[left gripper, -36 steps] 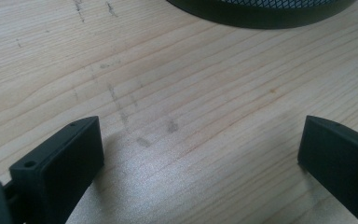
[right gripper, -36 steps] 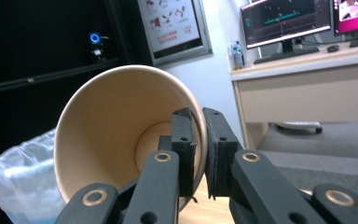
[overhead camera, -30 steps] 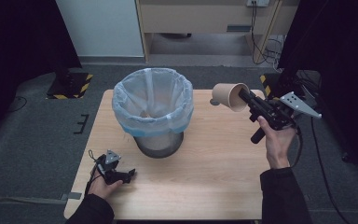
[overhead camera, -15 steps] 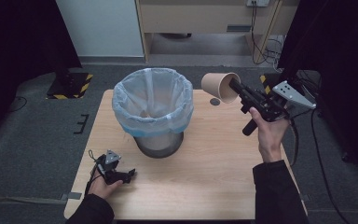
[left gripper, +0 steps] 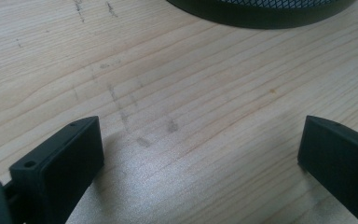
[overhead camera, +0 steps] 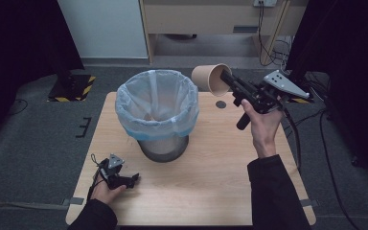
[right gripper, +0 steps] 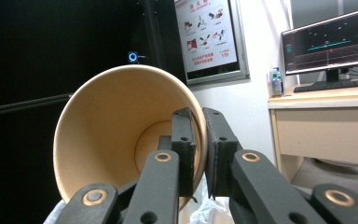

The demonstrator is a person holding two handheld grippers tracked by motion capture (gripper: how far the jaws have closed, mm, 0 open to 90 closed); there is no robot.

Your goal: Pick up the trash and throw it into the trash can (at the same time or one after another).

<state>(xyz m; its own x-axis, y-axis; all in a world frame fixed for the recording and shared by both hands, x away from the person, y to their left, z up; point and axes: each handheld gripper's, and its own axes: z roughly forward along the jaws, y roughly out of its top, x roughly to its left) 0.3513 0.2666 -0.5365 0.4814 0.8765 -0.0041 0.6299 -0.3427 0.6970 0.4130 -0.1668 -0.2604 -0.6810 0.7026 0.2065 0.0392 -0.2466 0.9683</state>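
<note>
A brown paper cup [overhead camera: 211, 79] hangs in the air on its side, just right of the bin's rim. My right gripper [overhead camera: 227, 80] is shut on the cup's wall, one jaw inside and one outside. In the right gripper view the cup [right gripper: 116, 135] opens toward the camera, and the right gripper [right gripper: 199, 140] pinches its rim. A dark mesh bin [overhead camera: 163, 146] with a pale blue bag liner [overhead camera: 156, 103] stands in the middle of the wooden table [overhead camera: 211, 182]. My left gripper [overhead camera: 132, 180] rests on the table at the front left, open. Its jaws stand wide apart over bare wood in the left gripper view.
The bin's dark base [left gripper: 265, 14] lies just ahead of the left gripper. A small dark round mark [overhead camera: 220, 104] sits on the table right of the bin. Behind the table stand a wooden desk [overhead camera: 211, 17] and cables [overhead camera: 273, 43]. A monitor [right gripper: 331, 44] sits on another desk.
My right gripper has carried the cup leftward and a little up, closer to the bin's rim. The left gripper has stayed put.
</note>
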